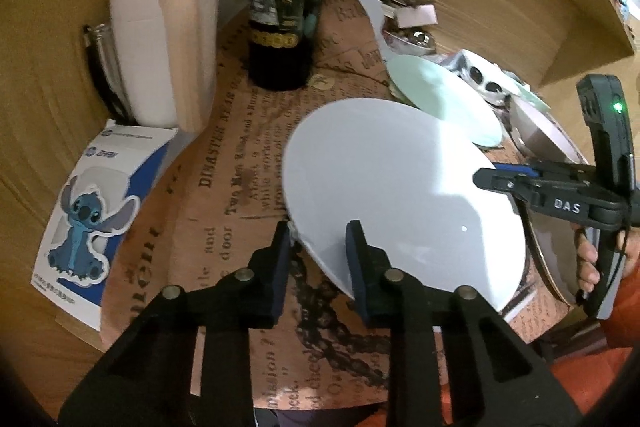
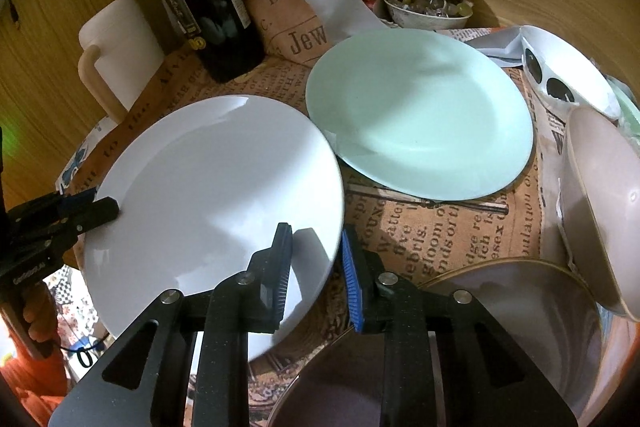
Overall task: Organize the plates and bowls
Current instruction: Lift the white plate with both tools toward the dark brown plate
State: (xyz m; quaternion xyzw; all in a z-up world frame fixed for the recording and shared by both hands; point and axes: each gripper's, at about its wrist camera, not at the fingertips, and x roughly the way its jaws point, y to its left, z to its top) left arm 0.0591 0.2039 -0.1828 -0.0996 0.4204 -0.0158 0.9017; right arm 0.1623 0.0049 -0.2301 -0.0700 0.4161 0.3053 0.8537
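Note:
A white plate [image 1: 400, 187] [image 2: 208, 187] lies over the newsprint-patterned cloth [image 1: 240, 155]. My left gripper [image 1: 318, 251] is shut on its near-left rim, with one blue pad under the edge and one on top. In the right wrist view that gripper [image 2: 106, 209] pinches the plate's far-left edge. My right gripper [image 2: 316, 267] is shut on the opposite rim, and in the left wrist view it [image 1: 486, 179] clamps the plate's right edge. A mint green plate [image 2: 420, 115] [image 1: 444, 99] sits just behind the white one. I cannot tell whether the white plate still rests on the cloth.
Right of the plates are a white bowl with black dots [image 2: 568, 67], a beige bowl [image 2: 600, 195] and a gold-rimmed grey dish [image 2: 500, 307]. A dark bottle [image 1: 284, 7] and a white jug [image 1: 160, 27] stand behind. A small bowl of trinkets [image 2: 424, 11] and paper stacks crowd the back.

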